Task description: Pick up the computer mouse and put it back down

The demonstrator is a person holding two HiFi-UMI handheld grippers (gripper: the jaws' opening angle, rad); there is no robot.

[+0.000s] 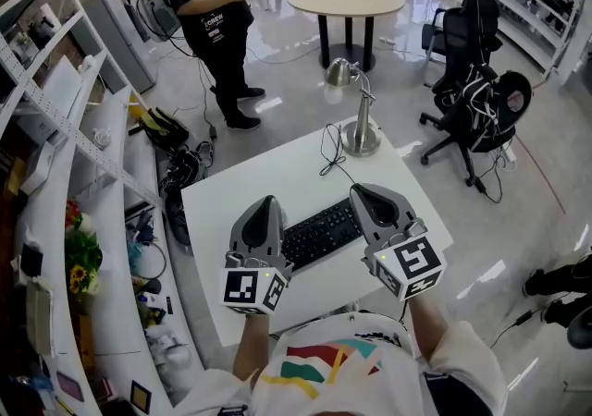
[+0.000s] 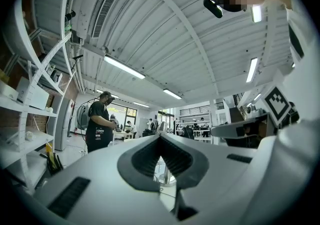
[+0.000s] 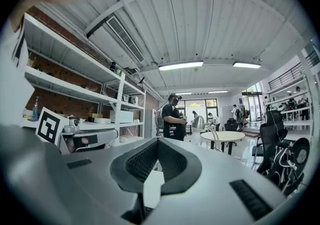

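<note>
No mouse shows in any view. It may lie hidden beneath a gripper on the bench (image 1: pixel 236 188), but I cannot tell. A mouse should be light, stiff and smooth-shelled, so I judge it best pinched low across its flat sides, not over the domed back, where jaws could slip. The left gripper (image 1: pixel 267 202) and right gripper (image 1: pixel 358 190) hang either side of the keyboard (image 1: pixel 319 234), both with jaws clenched together on nothing. A lamp (image 1: pixel 360 132) stands near the bench's far edge. I see no container on the bench. The shelf (image 1: pixel 111 141) to the left holds flowers (image 1: pixel 81 262) and clutter.
</note>
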